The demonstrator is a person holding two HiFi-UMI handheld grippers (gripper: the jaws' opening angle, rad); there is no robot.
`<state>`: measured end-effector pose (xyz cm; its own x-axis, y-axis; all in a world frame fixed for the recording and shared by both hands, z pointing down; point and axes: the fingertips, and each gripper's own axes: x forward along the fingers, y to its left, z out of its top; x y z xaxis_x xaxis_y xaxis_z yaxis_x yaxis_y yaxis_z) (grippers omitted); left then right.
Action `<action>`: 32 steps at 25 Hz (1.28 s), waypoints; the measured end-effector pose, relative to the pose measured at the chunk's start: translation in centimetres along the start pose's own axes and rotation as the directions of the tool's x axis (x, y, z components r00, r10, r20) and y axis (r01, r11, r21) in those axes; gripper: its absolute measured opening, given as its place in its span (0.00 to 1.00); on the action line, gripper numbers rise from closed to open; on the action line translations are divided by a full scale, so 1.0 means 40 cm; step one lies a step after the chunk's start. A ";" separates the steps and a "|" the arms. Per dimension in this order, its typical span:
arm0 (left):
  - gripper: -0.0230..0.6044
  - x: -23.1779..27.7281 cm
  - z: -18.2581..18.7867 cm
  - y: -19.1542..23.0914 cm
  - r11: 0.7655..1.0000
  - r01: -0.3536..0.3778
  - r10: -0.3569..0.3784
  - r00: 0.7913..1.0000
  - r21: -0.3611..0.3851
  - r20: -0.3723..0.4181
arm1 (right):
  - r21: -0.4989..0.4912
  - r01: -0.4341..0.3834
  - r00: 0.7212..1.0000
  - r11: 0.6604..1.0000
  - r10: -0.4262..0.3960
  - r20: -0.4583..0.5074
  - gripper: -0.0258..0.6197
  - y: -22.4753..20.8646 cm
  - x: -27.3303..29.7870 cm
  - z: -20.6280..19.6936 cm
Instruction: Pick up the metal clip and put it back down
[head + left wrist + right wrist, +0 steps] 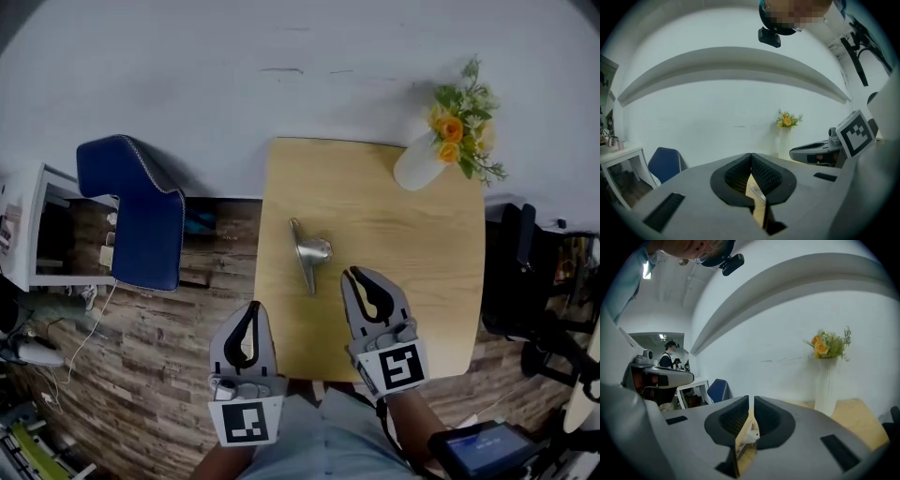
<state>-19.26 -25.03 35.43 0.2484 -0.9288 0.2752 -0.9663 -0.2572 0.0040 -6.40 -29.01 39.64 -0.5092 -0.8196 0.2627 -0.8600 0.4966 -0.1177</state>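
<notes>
The metal clip (307, 251) lies on the wooden table (412, 253), left of its middle, with its long handle pointing toward me. My right gripper (353, 272) hovers just right of the clip's near end, jaws shut with nothing between them. My left gripper (254, 306) is lower and to the left, at the table's left edge, also shut and empty. In the right gripper view the clip (751, 431) shows through the slit below the closed fingertips (740, 405). The left gripper view shows only a thin sliver of table behind its shut jaws.
A white vase (419, 161) with orange flowers (459, 117) stands at the table's far right corner. A blue chair (141, 211) and a white cabinet (33, 225) stand to the left on the wood-plank floor. Dark equipment (525, 281) sits to the right.
</notes>
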 end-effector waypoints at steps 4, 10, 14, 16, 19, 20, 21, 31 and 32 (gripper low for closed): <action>0.07 0.090 -0.070 0.037 0.999 0.025 -0.027 0.995 -0.022 -0.095 | 0.056 -0.014 0.997 0.998 0.018 -0.077 0.12 -0.018 0.095 -0.075; 0.07 0.240 -0.182 0.118 0.997 0.049 -0.062 0.975 -0.063 -0.215 | 0.124 0.003 0.989 0.992 0.016 -0.147 0.12 -0.054 0.275 -0.181; 0.07 0.259 -0.231 0.141 0.997 0.050 -0.065 0.962 -0.064 -0.265 | 0.142 0.006 0.974 0.990 0.027 -0.226 0.12 -0.059 0.293 -0.252; 0.07 0.262 -0.247 0.146 0.997 0.050 -0.066 0.958 -0.067 -0.279 | 0.148 0.012 0.968 0.989 0.026 -0.248 0.12 -0.063 0.295 -0.278; 0.07 0.268 -0.287 0.147 0.995 0.049 -0.074 0.948 -0.088 -0.309 | 0.160 0.030 0.963 0.987 0.015 -0.269 0.12 -0.076 0.308 -0.320; 0.07 0.269 -0.302 0.146 0.994 0.052 -0.080 0.943 -0.094 -0.322 | 0.167 0.033 0.963 0.985 0.013 -0.269 0.12 -0.079 0.314 -0.329; 0.07 0.271 -0.317 0.145 0.994 0.055 -0.086 0.939 -0.099 -0.334 | 0.176 0.034 0.965 0.984 0.014 -0.263 0.13 -0.081 0.321 -0.334; 0.07 0.296 -0.375 0.152 0.992 0.050 -0.092 0.919 -0.119 -0.383 | 0.244 -0.013 0.959 0.970 0.082 -0.271 0.18 -0.069 0.372 -0.356; 0.07 0.297 -0.372 0.152 0.992 0.049 -0.091 0.921 -0.120 -0.379 | 0.239 -0.018 0.958 0.971 0.085 -0.274 0.18 -0.068 0.373 -0.356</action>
<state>-23.17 -33.64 53.04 0.2911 -0.7309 0.6173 -0.9542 -0.2681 0.1326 -11.17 -38.52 57.54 -0.5515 -0.6647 0.5041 -0.8341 0.4283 -0.3476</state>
